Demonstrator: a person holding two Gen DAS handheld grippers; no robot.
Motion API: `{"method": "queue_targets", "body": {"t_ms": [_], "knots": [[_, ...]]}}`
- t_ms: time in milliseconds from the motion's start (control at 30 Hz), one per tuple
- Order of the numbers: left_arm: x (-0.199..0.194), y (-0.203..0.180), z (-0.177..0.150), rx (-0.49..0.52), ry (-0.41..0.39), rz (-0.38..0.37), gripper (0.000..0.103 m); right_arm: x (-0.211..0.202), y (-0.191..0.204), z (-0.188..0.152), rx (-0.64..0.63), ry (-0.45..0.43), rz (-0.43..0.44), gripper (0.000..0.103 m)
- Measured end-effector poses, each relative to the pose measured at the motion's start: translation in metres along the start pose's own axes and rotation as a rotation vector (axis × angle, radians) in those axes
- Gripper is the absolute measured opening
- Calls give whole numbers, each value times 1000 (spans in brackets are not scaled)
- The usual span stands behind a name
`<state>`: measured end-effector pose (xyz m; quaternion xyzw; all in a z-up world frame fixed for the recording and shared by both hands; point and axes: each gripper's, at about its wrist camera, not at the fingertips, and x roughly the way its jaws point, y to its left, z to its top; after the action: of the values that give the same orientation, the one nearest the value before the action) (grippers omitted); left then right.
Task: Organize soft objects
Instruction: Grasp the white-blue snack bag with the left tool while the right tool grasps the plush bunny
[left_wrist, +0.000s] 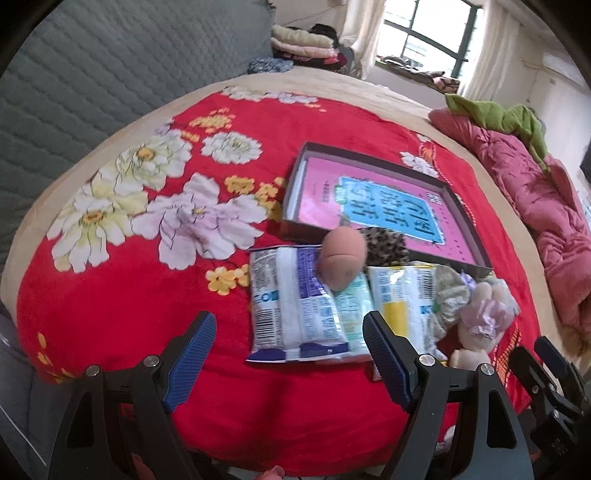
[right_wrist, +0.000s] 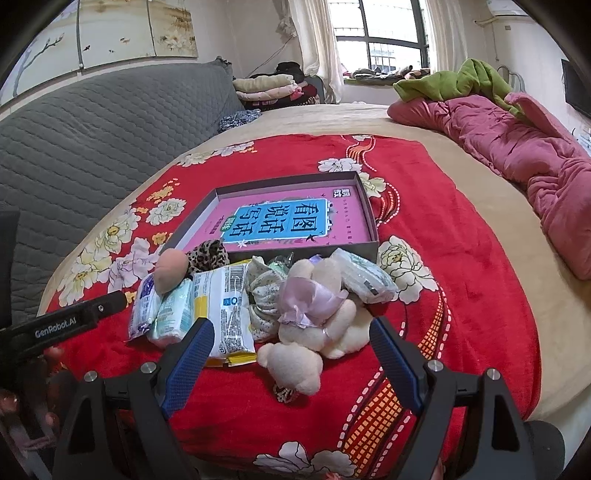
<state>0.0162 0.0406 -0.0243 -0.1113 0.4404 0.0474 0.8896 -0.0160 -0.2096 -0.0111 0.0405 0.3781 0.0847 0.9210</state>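
Open red blanket (left_wrist: 122, 295) lies left of the pile and right of the plush toy (right_wrist: 317, 321). Tissue packs (left_wrist: 303, 306), the plush toy and a peach ball (left_wrist: 341, 256) crowd the near wall of the box (right_wrist: 369, 206).

Tissue packs (left_wrist: 295, 302), a peach sponge (left_wrist: 341, 258), a leopard-print cloth (left_wrist: 384, 243), a floral pouch (right_wrist: 264, 295) and a cream plush toy (right_wrist: 317, 321) are heaped together beside the open box (right_wrist: 369, 206).

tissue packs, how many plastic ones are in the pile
4: purple-printed pack at the left, pale green pack beside it, yellow-edged pack in the middle, white pack at the right. More may be hidden.
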Motion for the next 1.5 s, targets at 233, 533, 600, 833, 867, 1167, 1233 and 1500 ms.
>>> {"method": "queue_targets", "body": {"t_ms": [233, 533, 600, 833, 867, 1167, 1233, 1500], "knots": [[28, 11, 3, -36, 56, -59, 82, 17, -7, -4, 42, 39, 8, 85], [61, 13, 4, -38, 133, -71, 82, 33, -15, -7, 80, 80, 6, 85], [68, 17, 3, -57, 151, -79, 82, 38, -17, -7, 89, 89, 0, 85], [84, 30, 8, -106, 167, -117, 82, 60, -13, -6, 89, 124, -22, 83], [84, 31, 8, -108, 163, -122, 82, 63, -12, -6, 86, 128, -27, 79], [91, 28, 12, -72, 135, -104, 79, 71, -1, -4, 16, 112, -98, 51], [92, 28, 13, -60, 128, -94, 74, 71, -1, -4, 9, 109, -90, 49], [88, 38, 16, -52, 107, -58, 54, 58, -3, -1, 6, 71, -70, 43]]}}
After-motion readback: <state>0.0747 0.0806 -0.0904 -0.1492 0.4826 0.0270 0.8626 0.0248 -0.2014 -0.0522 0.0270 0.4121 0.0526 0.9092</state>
